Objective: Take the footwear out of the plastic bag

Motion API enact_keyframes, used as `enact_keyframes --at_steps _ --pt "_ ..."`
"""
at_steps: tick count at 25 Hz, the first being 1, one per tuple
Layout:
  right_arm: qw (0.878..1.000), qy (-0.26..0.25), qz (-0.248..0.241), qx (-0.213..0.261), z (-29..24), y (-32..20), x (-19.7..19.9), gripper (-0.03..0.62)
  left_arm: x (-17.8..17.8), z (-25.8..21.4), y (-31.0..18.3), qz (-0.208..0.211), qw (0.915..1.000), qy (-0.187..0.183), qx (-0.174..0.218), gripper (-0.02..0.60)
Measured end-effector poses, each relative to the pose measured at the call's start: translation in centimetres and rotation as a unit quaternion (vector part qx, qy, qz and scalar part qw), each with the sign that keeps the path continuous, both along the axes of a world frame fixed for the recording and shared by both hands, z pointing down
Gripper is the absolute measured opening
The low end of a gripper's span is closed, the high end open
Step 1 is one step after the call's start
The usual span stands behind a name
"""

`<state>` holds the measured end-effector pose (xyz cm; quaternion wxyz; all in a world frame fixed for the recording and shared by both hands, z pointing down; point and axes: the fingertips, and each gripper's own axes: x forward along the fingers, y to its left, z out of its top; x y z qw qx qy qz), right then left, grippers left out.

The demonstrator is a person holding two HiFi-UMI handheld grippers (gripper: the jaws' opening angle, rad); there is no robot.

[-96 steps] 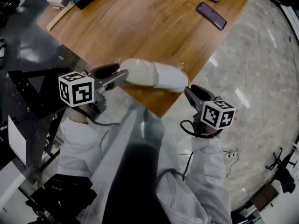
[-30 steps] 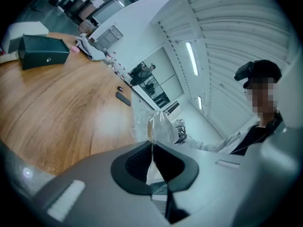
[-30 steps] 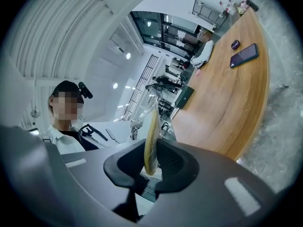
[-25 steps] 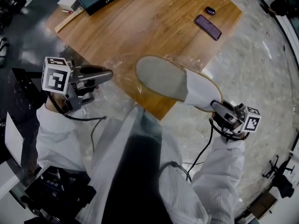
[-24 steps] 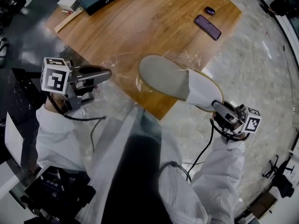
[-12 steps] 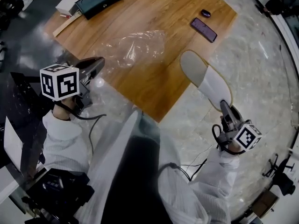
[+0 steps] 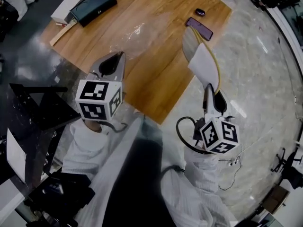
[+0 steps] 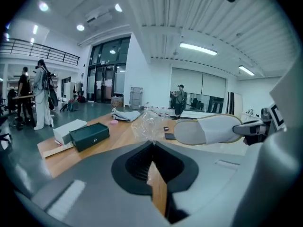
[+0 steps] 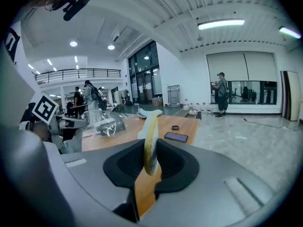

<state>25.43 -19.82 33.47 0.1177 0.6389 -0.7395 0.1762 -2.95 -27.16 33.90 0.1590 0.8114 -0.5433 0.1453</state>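
A white slipper (image 7: 202, 63) with a tan sole edge stands on edge in the air, out past the wooden table's (image 7: 156, 74) right corner. My right gripper (image 7: 209, 91) is shut on its heel end; in the right gripper view the slipper (image 9: 150, 126) rises edge-on from between the jaws. The clear plastic bag (image 7: 129, 40) hangs crumpled over the table with nothing in it, and my left gripper (image 7: 118, 56) is shut on its near edge. From the left gripper view the bag (image 8: 148, 125) sits just beyond the closed tips, with the slipper (image 8: 208, 129) to its right.
A dark phone (image 7: 199, 28) and a small dark oval object (image 7: 200, 12) lie near the table's far right corner. A dark green case (image 7: 93, 6) and a white box (image 7: 68, 6) sit at the far left. A black stand (image 7: 42, 111) is on my left. People stand in the background.
The slipper has come out of the bag and swung up and right, off the table edge. My left gripper has moved toward the middle with the bag pinched in it.
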Motion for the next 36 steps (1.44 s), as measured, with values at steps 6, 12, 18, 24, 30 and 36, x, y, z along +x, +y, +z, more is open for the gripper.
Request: enact_keyframes --at_steps 6,12,18,24,30,36 --pt "1.0 0.0 0.001 0.002 0.5 0.9 -2.9 0.077 2.8 0.0 1.3 0.008 0.9997 -0.013 0.019 0.002" --pt "0.999 0.019 0.002 0.027 -0.5 1.5 -2.9 0.075 4.9 0.0 2.5 0.026 0.9994 0.017 0.015 0.002" --pt "0.999 0.009 -0.002 0.032 -1.0 2.0 -2.9 0.075 5.3 -0.2 3.4 0.026 0.9993 0.021 0.014 0.002" --pt "1.0 -0.004 -0.01 0.021 -0.4 2.2 -3.4 0.075 4.3 -0.2 3.3 0.016 0.9995 0.024 0.008 0.002" --pt "1.0 -0.001 -0.016 0.019 -0.3 2.3 -3.8 0.075 3.9 -0.1 3.5 0.015 0.9996 0.023 0.007 0.002" --pt "1.0 0.006 -0.015 0.021 -0.6 2.5 -3.5 0.075 4.4 -0.1 3.7 0.021 0.9995 0.023 0.005 0.002"
